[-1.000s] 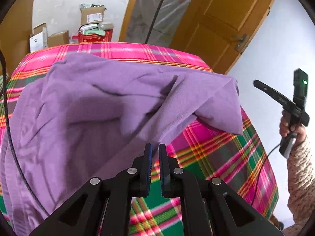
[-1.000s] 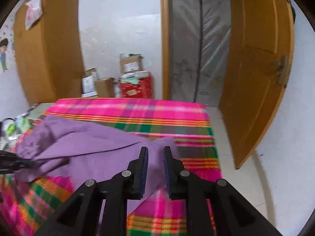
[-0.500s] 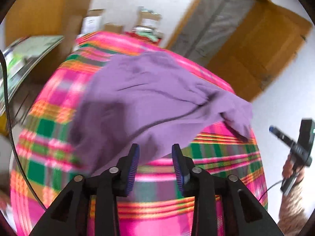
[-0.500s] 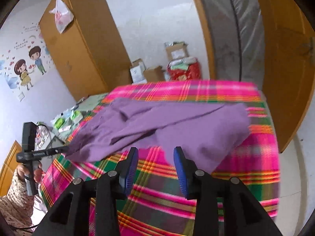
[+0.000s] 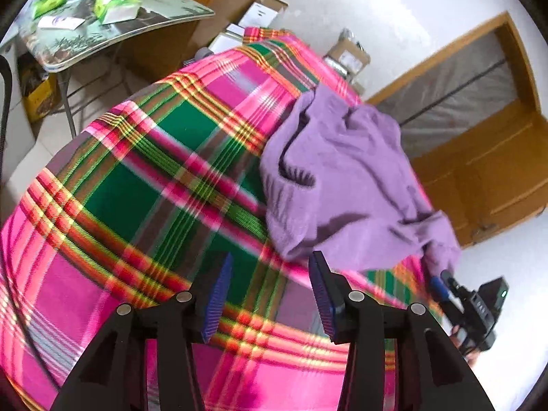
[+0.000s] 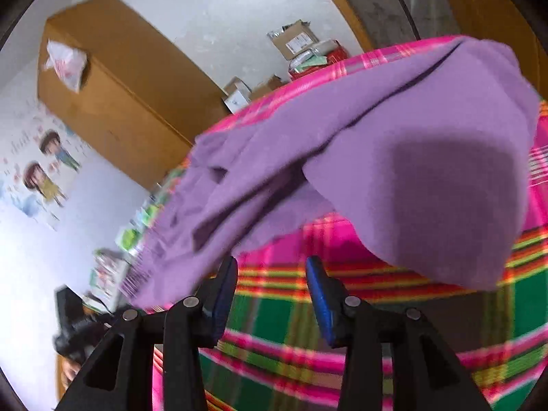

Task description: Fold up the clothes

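Bright pink, green and orange plaid cloth [image 5: 144, 178] covers the surface that fills both wrist views. At the bottom of the left wrist view, the left gripper [image 5: 270, 287] has its two blue-padded black fingers [image 5: 215, 294] standing well apart; they have just been opening, and only the plaid shows in the gap. Just beyond its right fingertip lies the near hem of the crumpled purple knitted garment [image 5: 346, 185], which stretches from centre frame toward the lower right, not touching the pads. At the lower right edge of that view the right gripper [image 5: 441, 284] shows small, close to the garment's far corner.

Seen from the right wrist, the right gripper [image 6: 270, 284] likewise holds its blue-padded fingers [image 6: 318, 294] parted, having just been opening, with plaid between them and nothing gripped. The purple garment [image 6: 394, 157] lies bunched above the fingertips, filling the middle and upper right of the frame.

Farther out are a tall wooden wardrobe [image 6: 120, 96], cardboard boxes [image 6: 294, 41] against a white wall, and a wooden door [image 5: 496, 185].
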Demonstrator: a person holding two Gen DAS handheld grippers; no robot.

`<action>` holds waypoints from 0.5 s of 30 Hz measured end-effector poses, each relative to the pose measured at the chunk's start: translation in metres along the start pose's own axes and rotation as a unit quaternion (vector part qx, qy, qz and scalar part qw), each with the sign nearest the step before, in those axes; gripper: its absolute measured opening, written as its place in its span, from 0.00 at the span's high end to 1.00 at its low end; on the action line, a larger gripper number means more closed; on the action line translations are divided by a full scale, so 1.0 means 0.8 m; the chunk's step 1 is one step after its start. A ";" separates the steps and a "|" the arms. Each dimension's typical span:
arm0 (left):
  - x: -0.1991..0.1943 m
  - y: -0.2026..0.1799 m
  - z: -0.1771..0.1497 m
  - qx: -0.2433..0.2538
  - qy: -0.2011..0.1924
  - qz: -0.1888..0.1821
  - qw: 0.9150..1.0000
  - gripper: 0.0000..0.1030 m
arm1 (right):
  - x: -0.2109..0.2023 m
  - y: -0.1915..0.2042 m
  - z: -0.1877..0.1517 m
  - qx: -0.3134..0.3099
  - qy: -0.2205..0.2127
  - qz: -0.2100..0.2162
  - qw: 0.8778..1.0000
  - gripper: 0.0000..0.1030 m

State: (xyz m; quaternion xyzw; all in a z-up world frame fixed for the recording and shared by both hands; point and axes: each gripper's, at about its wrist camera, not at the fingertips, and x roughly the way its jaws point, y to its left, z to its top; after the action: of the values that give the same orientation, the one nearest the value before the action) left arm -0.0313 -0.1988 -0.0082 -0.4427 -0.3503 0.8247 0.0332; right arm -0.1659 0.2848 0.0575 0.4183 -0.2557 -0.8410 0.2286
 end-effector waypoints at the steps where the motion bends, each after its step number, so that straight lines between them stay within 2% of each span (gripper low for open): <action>1: 0.001 -0.003 0.001 -0.005 -0.004 -0.007 1.000 0.50 | -0.002 0.000 0.003 0.005 -0.011 0.012 1.000 0.58; 2: 0.002 -0.005 0.002 -0.010 -0.008 -0.015 1.000 0.46 | -0.003 0.001 0.006 0.009 -0.022 0.024 0.999 0.57; 5: 0.012 -0.005 0.006 -0.034 -0.008 -0.024 0.999 0.46 | -0.010 -0.002 0.015 0.035 -0.055 0.058 0.996 0.50; 6: 0.016 -0.005 0.008 -0.040 -0.008 -0.026 0.999 0.46 | -0.008 -0.003 0.018 0.040 -0.057 0.054 0.996 0.47; 12: 0.030 -0.007 0.018 -0.065 -0.015 -0.034 0.997 0.46 | 0.020 -0.011 0.035 0.076 -0.053 0.031 0.995 0.47; 14: 0.032 -0.005 0.021 -0.075 -0.020 -0.038 0.996 0.46 | 0.024 -0.017 0.043 0.089 -0.060 0.029 0.994 0.51; 15: 0.033 -0.004 0.022 -0.080 -0.023 -0.039 0.996 0.47 | 0.024 -0.020 0.045 0.097 -0.062 0.030 0.993 0.60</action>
State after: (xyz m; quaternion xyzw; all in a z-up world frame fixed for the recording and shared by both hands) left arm -0.0613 -0.1970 -0.0184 -0.4114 -0.4323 0.8021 0.0217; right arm -0.2086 0.2942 0.0554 0.3777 -0.3618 -0.8296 0.1956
